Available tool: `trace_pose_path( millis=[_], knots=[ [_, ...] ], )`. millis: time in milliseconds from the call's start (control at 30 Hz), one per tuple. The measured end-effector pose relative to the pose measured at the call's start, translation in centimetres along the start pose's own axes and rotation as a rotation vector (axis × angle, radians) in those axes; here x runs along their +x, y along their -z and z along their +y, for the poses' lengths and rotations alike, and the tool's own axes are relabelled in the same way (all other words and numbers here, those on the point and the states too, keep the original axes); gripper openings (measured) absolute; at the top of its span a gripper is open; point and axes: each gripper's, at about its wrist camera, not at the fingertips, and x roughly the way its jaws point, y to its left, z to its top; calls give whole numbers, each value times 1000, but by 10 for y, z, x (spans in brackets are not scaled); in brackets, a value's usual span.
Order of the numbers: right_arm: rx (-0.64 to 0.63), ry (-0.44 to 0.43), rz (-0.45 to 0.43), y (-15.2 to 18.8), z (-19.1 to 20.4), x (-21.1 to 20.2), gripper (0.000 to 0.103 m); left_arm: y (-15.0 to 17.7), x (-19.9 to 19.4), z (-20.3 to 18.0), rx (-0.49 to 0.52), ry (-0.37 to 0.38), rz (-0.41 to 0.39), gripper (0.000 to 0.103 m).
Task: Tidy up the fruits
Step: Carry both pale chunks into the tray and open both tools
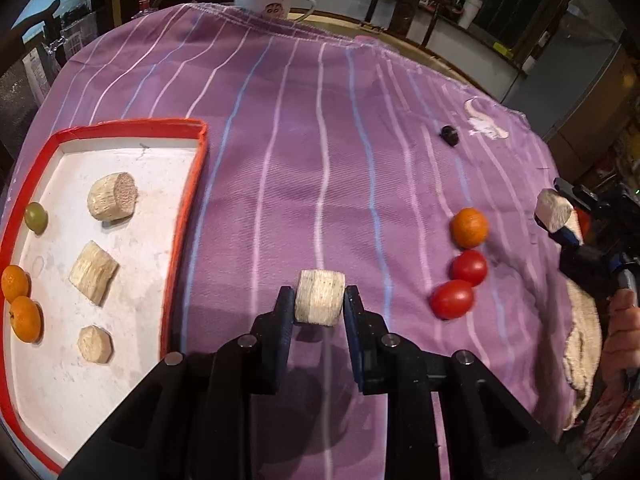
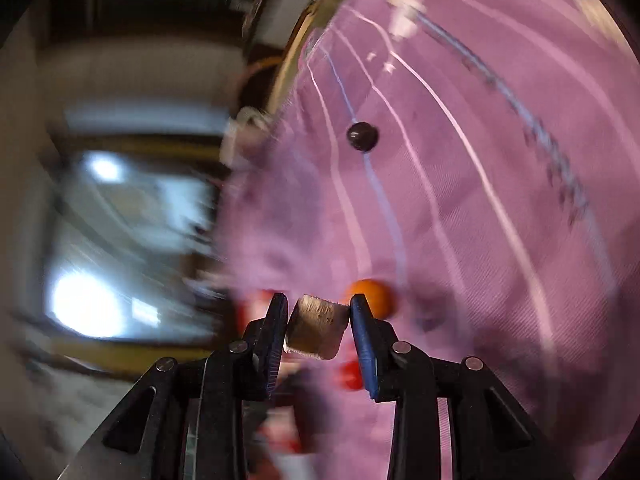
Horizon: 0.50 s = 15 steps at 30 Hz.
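Note:
My left gripper (image 1: 319,300) is shut on a pale fibrous chunk (image 1: 320,297) above the purple striped cloth (image 1: 320,140). To its left a red-rimmed white tray (image 1: 176,224) holds three more chunks (image 1: 112,196), two oranges (image 1: 25,318) and a green grape (image 1: 36,217). On the cloth to the right lie an orange (image 1: 470,227), two tomatoes (image 1: 452,299) and a dark grape (image 1: 450,135). My right gripper (image 2: 319,322) is shut on another chunk (image 2: 316,330); it shows at the far right of the left wrist view (image 1: 560,216). The right wrist view is blurred; the orange (image 2: 370,294) and dark grape (image 2: 362,136) show there.
A white mug (image 1: 266,0) stands at the table's far edge. A white cloth patch (image 1: 486,122) lies near the dark grape. A pale woven mat (image 1: 582,344) lies at the right edge. Chairs and counters are behind the table.

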Motion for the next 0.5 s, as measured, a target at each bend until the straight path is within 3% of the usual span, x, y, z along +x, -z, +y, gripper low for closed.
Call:
trace_pose_path(
  millis=[100,267,500],
  knots=[
    [117,-151,-50,5,-12,-22,35,-1,-10,-11,15,43,-15,24],
    [153,-296,-106,19,-5,-54,35,-1,-23,-26,34,115,-29,24],
    [149,-310,-245,51,15,-113,35,5,-45,-41,87,196,-52,24]
  ],
)
